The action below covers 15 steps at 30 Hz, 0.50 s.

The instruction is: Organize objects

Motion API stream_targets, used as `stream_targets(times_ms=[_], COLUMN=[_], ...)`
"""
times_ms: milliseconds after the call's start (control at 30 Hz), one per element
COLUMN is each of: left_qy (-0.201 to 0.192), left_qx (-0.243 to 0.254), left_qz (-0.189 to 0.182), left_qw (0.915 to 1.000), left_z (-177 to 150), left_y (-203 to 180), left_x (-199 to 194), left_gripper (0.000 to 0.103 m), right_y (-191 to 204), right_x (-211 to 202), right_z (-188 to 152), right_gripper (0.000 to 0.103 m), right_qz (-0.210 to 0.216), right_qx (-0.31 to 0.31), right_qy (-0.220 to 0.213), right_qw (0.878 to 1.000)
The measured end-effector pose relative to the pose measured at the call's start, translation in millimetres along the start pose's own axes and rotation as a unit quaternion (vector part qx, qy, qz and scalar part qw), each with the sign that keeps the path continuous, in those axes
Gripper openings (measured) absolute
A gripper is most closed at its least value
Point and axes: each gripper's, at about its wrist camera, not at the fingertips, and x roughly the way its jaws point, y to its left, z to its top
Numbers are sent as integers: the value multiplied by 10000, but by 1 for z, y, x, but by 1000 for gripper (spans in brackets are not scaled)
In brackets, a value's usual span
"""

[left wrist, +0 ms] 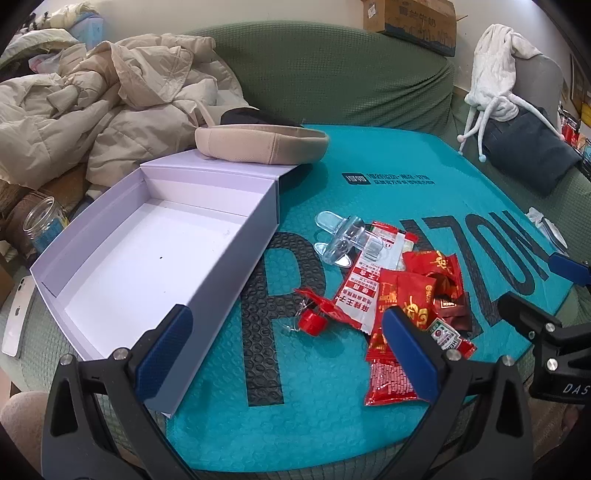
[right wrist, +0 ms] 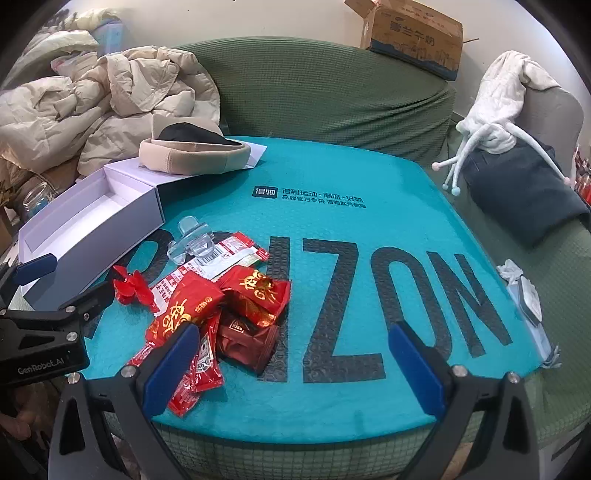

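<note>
Two grippers are recorded nearest the cameras, both with blue pads spread wide and nothing between them: the left gripper (left wrist: 288, 347) is held over the near edge of a teal bubble mailer (left wrist: 332, 417), the right gripper (right wrist: 291, 365) likewise. A heap of red snack packets (left wrist: 413, 295) is seen on the mailer, with a white-and-red sachet (left wrist: 364, 288), a small red ornament (left wrist: 314, 321) and a clear plastic clip (left wrist: 341, 240) just beside it. An open white box (left wrist: 147, 254), empty, is laid at the mailer's left edge. A beige cap (left wrist: 258, 142) is rested on the box's far end. Beyond, a beige coat (left wrist: 110, 107) is piled against a green sofa (left wrist: 332, 74), with a cardboard carton (right wrist: 413, 33) on its back. A white phone (left wrist: 16, 314) and a glass jar (left wrist: 42, 221) are shown clearly by the left view alone; a pale packet (right wrist: 528, 302) at the mailer's right edge is shown clearly only by the right view.
</note>
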Motion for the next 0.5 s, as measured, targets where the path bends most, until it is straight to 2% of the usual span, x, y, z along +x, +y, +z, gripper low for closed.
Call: stream_targets(times_ms=[500], left_qy=[142], left_qx=[70], left_qz=[-17], left_qw=[9999], left_z=[-2], left_y=[-1], left_x=[4], left_gripper=[103], right_y=[5], right_x=[0], right_z=[0], right_gripper=[103], right_qz=[-43], right_qx=[-172], right_qy=[40], right_qw=[9998])
